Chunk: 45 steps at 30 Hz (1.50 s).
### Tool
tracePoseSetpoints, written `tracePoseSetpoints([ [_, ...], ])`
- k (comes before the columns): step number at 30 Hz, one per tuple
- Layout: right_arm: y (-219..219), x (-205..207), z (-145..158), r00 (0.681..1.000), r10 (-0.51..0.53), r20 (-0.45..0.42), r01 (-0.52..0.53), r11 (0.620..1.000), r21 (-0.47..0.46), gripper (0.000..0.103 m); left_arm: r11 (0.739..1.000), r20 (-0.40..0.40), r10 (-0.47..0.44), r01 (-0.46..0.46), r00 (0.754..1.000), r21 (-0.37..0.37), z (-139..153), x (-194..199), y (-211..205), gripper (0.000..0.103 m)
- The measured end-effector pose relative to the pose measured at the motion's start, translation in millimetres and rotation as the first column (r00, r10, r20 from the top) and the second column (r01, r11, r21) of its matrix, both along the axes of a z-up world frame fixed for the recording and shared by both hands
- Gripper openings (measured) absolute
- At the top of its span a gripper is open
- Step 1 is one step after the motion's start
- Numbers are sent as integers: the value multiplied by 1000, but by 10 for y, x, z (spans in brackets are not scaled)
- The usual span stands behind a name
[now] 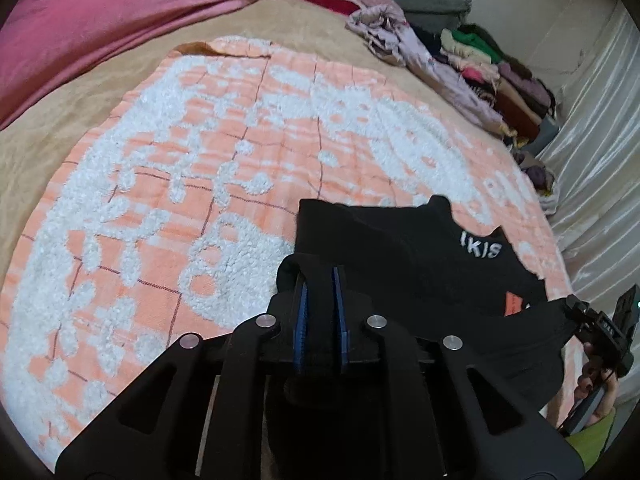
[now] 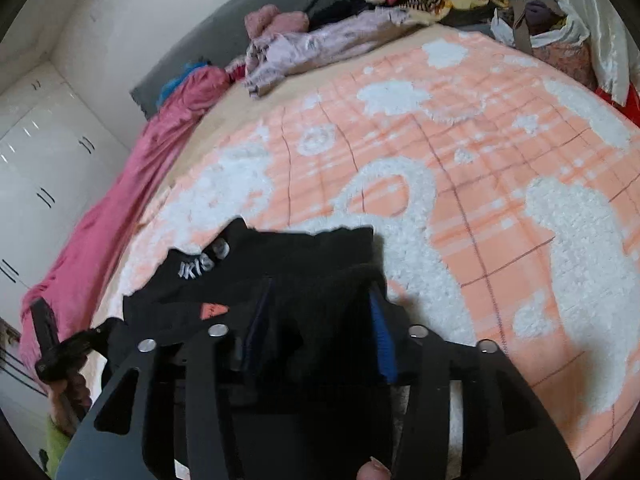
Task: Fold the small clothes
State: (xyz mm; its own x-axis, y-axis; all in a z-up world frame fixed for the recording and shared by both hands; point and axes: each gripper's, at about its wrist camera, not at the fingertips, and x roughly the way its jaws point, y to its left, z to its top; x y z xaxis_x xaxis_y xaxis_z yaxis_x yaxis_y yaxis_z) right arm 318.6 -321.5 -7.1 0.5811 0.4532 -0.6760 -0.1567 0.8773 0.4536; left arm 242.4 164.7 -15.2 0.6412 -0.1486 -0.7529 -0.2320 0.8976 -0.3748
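left gripper (image 1: 320,280): blue-padded fingers pinched together on a fold of black fabric at the garment's near edge; the cloth wraps over the fingertips.
right gripper (image 2: 320,312): jaws set wider apart, with a thick bunch of the same black fabric filling the gap between the pads; it appears to be clamping that bunch. in the left wrist view it shows at the far right (image 1: 600,332).
black garment (image 1: 420,256): small dark piece with white lettering and an orange patch, stretched between the two grippers, its far part lying on the blanket near the blanket's near edge.
blanket (image 1: 240,152): orange and white, fleecy pattern, spread flat over the bed.
pink cover (image 1: 120,20): bunched along the far side of the bed.
clothes pile (image 1: 480,60): mixed colours, stacked by the wall, well apart from the garment.
wardrobe (image 2: 44,160): white doors, beside the bed.
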Motion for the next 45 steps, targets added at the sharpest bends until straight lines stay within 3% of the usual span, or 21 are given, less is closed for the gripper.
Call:
tracePoseSetpoints([
  [2, -28, -48, 71, 999, -19, 30, 20, 998, -58, 55, 1000, 16, 7, -7, 1000, -12, 45, -31, -8, 18],
  [4, -100, -112, 130, 999, -23, 46, 24, 999, -30, 55, 999, 39, 26, -27, 999, 17, 125, -81, -26, 33],
  [7, -81, -250, 277, 994, 15, 106, -10, 999, -51, 55, 998, 75, 42, -45, 996, 38, 266, -184, -42, 33],
  [10, 176, -431, 405, 968, 188, 167, -179, 981, -67, 56, 995, 110, 32, -42, 993, 86, 410, -353, -140, 33],
  [13, 588, -621, 413, 911, 370, 184, -342, 925, -167, 56, 986, 115, -32, 13, 993, 168, 467, -530, -361, 33],
  [17, 1091, -826, 293, 842, 522, 136, -471, 834, -286, 56, 955, 83, -149, 122, 985, 270, 409, -778, -764, 33],
  [20, 1306, -905, 203, 799, 594, 96, -547, 783, -296, 56, 937, 30, -231, 214, 973, 275, 253, -846, -1009, 33],
  [24, 1441, -944, 81, 773, 634, 36, -601, 749, -280, 56, 917, -17, -275, 267, 961, 297, 46, -753, -1231, 33],
  [30, 1504, -872, -107, 786, 618, -29, -601, 752, -270, 54, 894, -15, -297, 283, 955, 348, -5, -552, -1408, 33],
  [35, 1484, -848, -90, 811, 585, 13, -554, 775, -303, 54, 887, -2, -310, 290, 951, 359, 3, -347, -1482, 33],
  [40, 1284, -728, 7, 863, 496, 93, -447, 837, -316, 54, 899, 3, -289, 271, 957, 343, -27, -53, -1465, 34],
  [43, 1132, -653, 81, 891, 428, 152, -366, 874, -320, 65, 907, -12, -266, 255, 964, 336, -66, 100, -1425, 34],
  [45, 981, -592, 129, 907, 379, 184, -315, 900, -303, 65, 912, -13, -255, 245, 967, 329, -83, 192, -1388, 34],
])
